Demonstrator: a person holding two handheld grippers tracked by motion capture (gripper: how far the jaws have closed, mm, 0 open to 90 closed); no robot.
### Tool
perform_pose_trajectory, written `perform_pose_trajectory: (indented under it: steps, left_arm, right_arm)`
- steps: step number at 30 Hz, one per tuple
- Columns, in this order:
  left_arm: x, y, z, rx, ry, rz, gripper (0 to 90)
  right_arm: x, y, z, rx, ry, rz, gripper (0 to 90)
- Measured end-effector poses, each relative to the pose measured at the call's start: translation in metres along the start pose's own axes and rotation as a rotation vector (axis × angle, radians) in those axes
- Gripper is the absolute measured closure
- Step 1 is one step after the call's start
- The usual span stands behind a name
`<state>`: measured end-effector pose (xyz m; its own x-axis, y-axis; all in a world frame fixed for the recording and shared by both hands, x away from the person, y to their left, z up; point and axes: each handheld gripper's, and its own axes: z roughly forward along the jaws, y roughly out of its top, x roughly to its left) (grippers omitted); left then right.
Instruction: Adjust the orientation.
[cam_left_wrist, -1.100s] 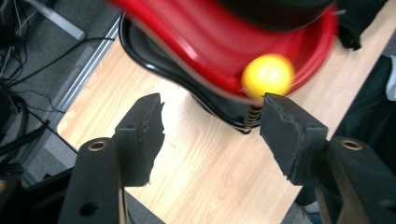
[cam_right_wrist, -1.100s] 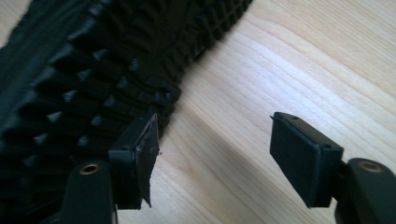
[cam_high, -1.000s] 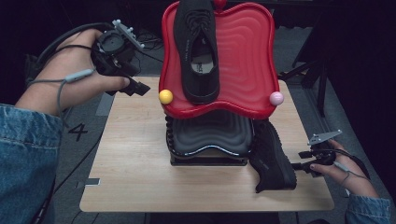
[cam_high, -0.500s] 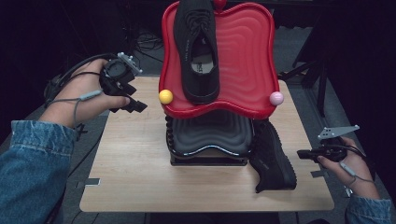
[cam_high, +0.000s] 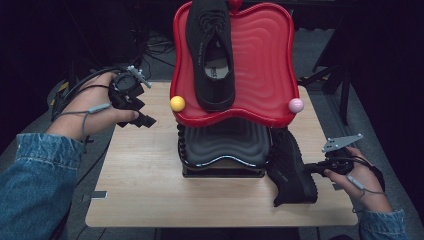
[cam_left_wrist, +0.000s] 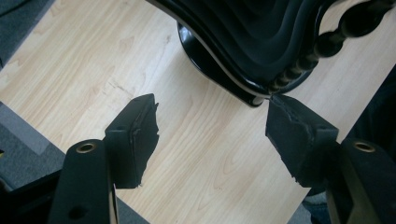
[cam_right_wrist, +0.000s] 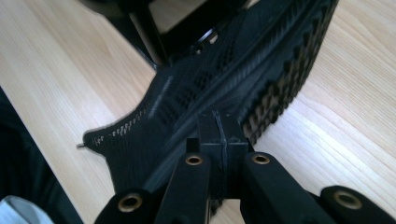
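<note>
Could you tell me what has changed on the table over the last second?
The left claw has sunk toward the table, its jaws opening further, empty. The right claw has closed beside the lying shoe. The red tray and its shoe stayed put.

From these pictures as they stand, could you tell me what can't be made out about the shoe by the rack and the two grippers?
- Black shoe, high view: its inner side is hidden against the black lower tray.
- Right gripper, right gripper view: jaws shut, pads together; whether they pinch any of the shoe's edge, I cannot tell.
- Left gripper, left gripper view: open over the table; the rack's foot is cut off by the top edge.
</note>
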<state>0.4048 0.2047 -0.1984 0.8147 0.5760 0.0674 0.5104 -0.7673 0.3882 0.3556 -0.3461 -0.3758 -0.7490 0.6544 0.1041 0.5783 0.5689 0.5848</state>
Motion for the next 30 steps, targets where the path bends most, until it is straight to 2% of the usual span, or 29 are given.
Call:
perform_pose_trajectory:
  steps: [7, 16, 24, 30]
  left_arm:
    - [0.001, -0.003, 0.0, -0.002, -0.003, -0.013, 33.9]
    - [0.0, -0.003, 0.002, 0.006, -0.006, -0.006, 33.4]
    - [0.001, -0.005, 0.004, 0.009, 0.003, -0.006, 31.2]
    - [0.001, -0.004, 0.006, 0.023, -0.001, -0.008, 32.3]
  right_arm:
    - [0.0, -0.001, 0.001, 0.008, 0.016, 0.006, 90.0]
    - [0.0, 0.0, 0.0, 0.031, -0.007, 0.015, 90.0]
    - [-0.007, -0.005, -0.009, 0.043, -0.053, 0.035, 90.0]
    - [-0.015, -0.011, -0.016, 0.071, -0.133, 0.057, 90.0]
